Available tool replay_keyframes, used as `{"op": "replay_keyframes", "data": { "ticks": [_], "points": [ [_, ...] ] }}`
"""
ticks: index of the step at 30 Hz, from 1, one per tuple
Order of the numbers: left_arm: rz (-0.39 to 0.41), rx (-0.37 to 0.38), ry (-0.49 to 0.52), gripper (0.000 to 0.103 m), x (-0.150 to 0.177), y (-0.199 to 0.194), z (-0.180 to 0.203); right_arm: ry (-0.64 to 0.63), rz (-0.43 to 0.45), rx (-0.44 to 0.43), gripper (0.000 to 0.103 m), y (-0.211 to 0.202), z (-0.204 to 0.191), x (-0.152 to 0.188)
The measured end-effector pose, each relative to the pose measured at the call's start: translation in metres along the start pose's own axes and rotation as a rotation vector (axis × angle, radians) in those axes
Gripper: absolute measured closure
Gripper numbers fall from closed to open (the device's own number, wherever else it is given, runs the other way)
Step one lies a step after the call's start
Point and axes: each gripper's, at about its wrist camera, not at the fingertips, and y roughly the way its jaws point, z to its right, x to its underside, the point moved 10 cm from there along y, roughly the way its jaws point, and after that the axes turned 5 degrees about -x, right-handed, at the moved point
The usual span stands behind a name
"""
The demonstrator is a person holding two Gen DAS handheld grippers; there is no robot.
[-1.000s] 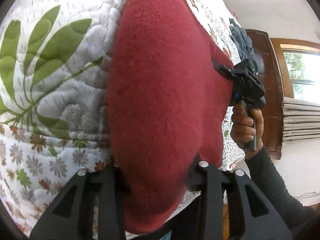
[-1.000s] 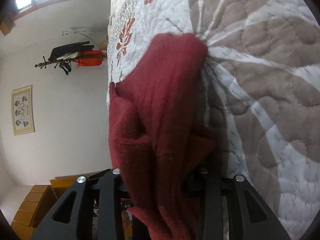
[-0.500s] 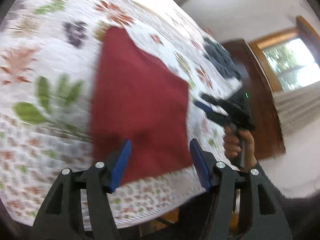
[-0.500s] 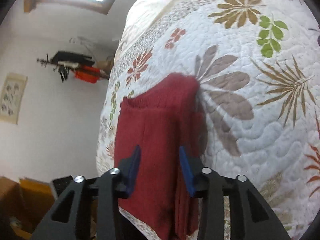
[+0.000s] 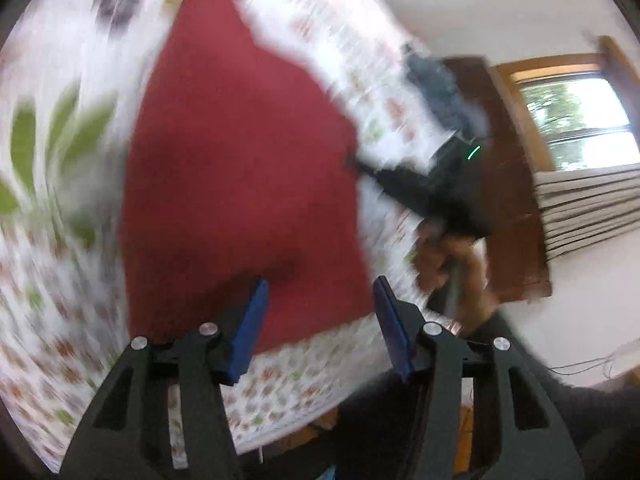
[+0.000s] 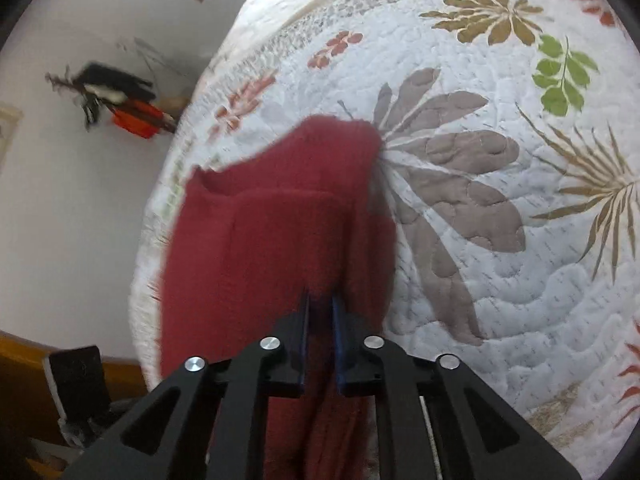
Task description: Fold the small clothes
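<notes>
A dark red knit garment (image 5: 240, 168) lies folded on a white quilt (image 5: 52, 272) printed with leaves. My left gripper (image 5: 320, 282) hovers open over the garment's near edge, its blue pads wide apart and holding nothing. The left wrist view is blurred by motion. In the right wrist view the same garment (image 6: 272, 232) lies in layers near the bed's edge. My right gripper (image 6: 320, 300) is shut on a fold at the garment's near end, with red cloth between its narrow blue pads. A hand (image 5: 452, 268) holds the right gripper at the garment's right side.
A grey-blue cloth heap (image 5: 436, 80) sits farther along the bed. Behind it are a dark wooden door (image 5: 508, 200) and a window (image 5: 580, 120). A coat rack (image 6: 120, 100) hangs on the wall past the bed's edge. Wooden furniture (image 6: 24, 380) stands low on the left.
Both grippers let go of the red garment and drew back from it. The left stays open; the right has shut again on the garment's near fold.
</notes>
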Motion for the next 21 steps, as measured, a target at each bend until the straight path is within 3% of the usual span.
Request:
{"op": "replay_keyframes", "data": {
  "ticks": [3, 5, 6, 10, 12, 15, 16, 17, 20, 21],
  "points": [
    [0.100, 0.022, 0.007, 0.046, -0.050, -0.029, 0.002, 0.056, 0.064, -0.063, 0.076, -0.015, -0.004, -0.014],
    [0.120, -0.005, 0.012, 0.045, -0.081, -0.030, -0.008, 0.063, 0.015, -0.069, 0.089, -0.006, -0.003, -0.016],
    [0.109, -0.013, 0.011, 0.045, -0.092, -0.024, -0.011, 0.027, 0.001, -0.035, 0.095, -0.001, -0.004, -0.017],
    [0.005, -0.148, 0.026, 0.047, -0.103, 0.019, -0.045, 0.047, 0.009, 0.037, 0.096, 0.007, 0.015, -0.027],
    [-0.024, -0.171, 0.026, 0.047, -0.103, 0.028, -0.055, 0.047, -0.006, 0.065, 0.095, 0.015, 0.022, -0.024],
    [-0.015, -0.188, 0.028, 0.047, -0.107, 0.021, -0.056, 0.045, -0.002, 0.064, 0.081, 0.005, 0.011, -0.023],
    [0.008, -0.178, 0.027, 0.046, -0.106, 0.009, -0.050, 0.034, 0.005, 0.083, 0.063, -0.005, 0.006, -0.020],
    [0.025, -0.166, 0.040, 0.046, -0.105, 0.002, -0.043, 0.012, 0.025, 0.116, 0.056, -0.018, 0.000, -0.015],
    [0.036, -0.131, 0.101, 0.044, -0.083, -0.013, -0.024, -0.081, 0.022, 0.099, 0.053, -0.031, -0.029, 0.011],
    [0.021, -0.140, 0.115, 0.044, -0.074, -0.010, -0.023, -0.112, -0.005, 0.089, 0.058, -0.028, -0.038, 0.023]
  ]
}}
